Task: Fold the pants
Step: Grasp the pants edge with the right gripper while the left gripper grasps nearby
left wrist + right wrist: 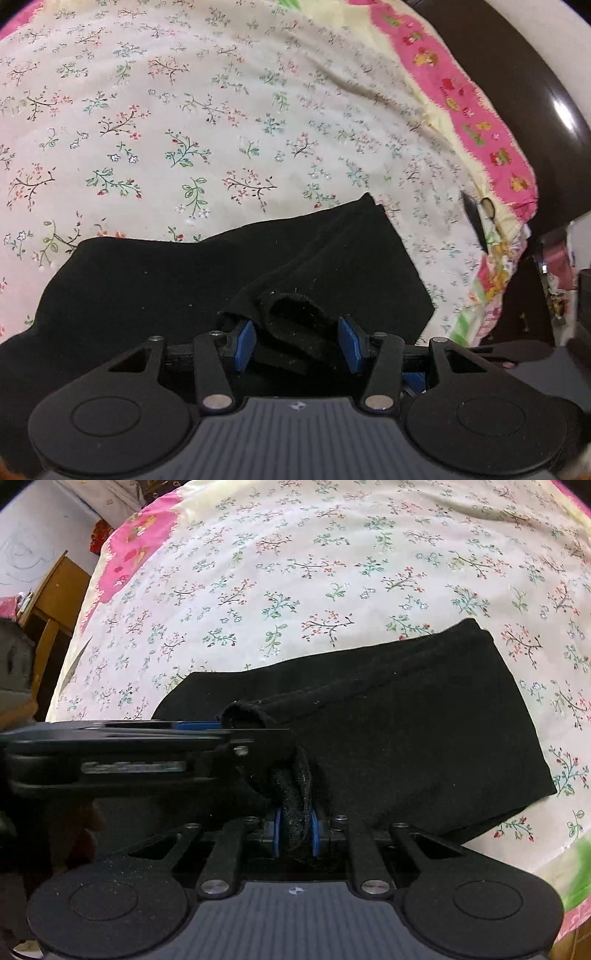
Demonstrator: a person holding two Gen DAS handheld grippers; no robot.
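A floral bed sheet (332, 554) carries black pants (406, 720), long axis running lower left to upper right; the right hand-held gripper (295, 830) pinches their hem, the left hand-held gripper (297, 341) stands spread around it

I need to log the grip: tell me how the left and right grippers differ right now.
The left gripper has its blue pads well apart, with the pants loose between them; the right gripper is pinched shut on a bunched fold. Both point down at the same black pants on the floral sheet.
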